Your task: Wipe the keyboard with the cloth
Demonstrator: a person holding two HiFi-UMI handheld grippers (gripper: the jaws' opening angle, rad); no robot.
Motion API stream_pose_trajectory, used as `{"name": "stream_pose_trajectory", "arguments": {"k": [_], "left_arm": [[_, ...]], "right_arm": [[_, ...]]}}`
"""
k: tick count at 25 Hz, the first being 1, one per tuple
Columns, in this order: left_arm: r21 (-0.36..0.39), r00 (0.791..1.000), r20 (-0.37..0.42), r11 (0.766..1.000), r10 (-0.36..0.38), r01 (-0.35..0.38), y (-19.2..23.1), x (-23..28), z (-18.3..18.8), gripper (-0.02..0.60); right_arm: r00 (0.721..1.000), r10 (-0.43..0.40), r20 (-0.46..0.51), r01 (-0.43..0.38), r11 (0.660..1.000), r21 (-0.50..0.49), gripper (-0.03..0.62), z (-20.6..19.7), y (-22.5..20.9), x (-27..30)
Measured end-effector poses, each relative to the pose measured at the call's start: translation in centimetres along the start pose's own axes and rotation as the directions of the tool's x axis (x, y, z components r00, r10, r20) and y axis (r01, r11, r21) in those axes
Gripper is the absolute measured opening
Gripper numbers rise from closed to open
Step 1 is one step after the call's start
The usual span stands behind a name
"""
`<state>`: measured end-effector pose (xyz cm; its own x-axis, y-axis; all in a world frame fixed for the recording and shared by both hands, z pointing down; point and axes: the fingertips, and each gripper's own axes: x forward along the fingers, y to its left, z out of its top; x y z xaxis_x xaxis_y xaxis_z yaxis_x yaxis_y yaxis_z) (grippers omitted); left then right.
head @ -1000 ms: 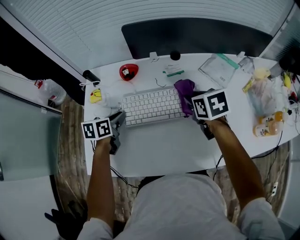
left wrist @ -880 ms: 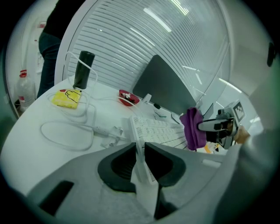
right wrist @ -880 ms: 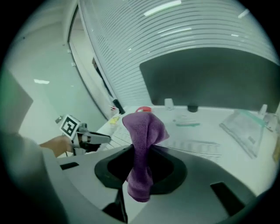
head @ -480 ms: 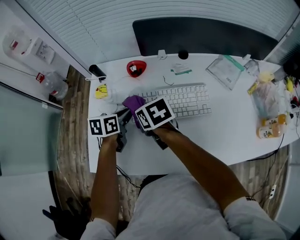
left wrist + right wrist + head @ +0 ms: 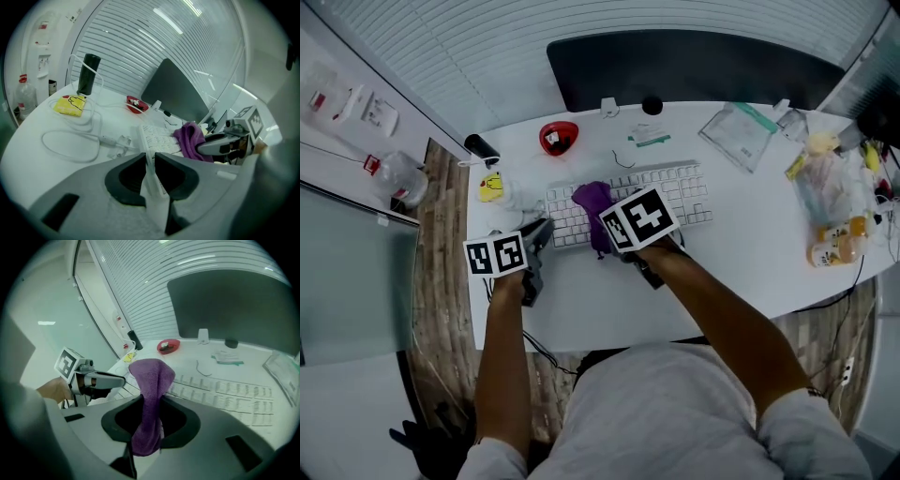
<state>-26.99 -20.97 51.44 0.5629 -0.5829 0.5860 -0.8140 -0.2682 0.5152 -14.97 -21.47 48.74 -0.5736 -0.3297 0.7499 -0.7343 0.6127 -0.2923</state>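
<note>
white desk [image 5: 609,300]: left gripper [image 5: 149,174] pinches the keyboard [image 5: 675,187] at its corner; right gripper [image 5: 150,423] clamps the purple cloth [image 5: 150,380] over the keys.

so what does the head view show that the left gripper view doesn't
Only the head view: the clear plastic zip bag and the bag of bottles at the desk's right end. Only the left gripper view: the left gripper clamped on an edge of the white keyboard. Both: the purple cloth in the right gripper, the red dish, the yellow packet.
</note>
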Motion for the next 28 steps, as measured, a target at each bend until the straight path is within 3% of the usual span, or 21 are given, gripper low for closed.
{"name": "stream_pose_trajectory", "arguments": {"k": [11,18,23,28], "left_arm": [[0.01,1.0,-0.011,1.0,0.016,-0.015,-0.1,0.0,0.0,0.072],[0.012,1.0,-0.009,1.0,0.026,-0.026,-0.1,0.0,0.1,0.072],[0.012,1.0,-0.011,1.0,0.027,-0.027,-0.2,0.1,0.1,0.072],[0.009,1.0,-0.002,1.0,0.022,-0.022,-0.1,0.0,0.1,0.072]], "right_arm": [[0.982,-0.19,-0.004,0.189,0.973,0.13,0.086,-5.3,-13.8,-9.0],[0.964,-0.265,-0.012,0.263,0.947,0.185,0.086,-6.8,-17.8,-12.3],[0.975,-0.214,0.052,0.204,0.966,0.158,0.086,-4.6,-13.8,-12.5],[0.993,0.004,0.119,-0.02,0.991,0.132,0.085,-0.9,-3.1,-7.9]]}}
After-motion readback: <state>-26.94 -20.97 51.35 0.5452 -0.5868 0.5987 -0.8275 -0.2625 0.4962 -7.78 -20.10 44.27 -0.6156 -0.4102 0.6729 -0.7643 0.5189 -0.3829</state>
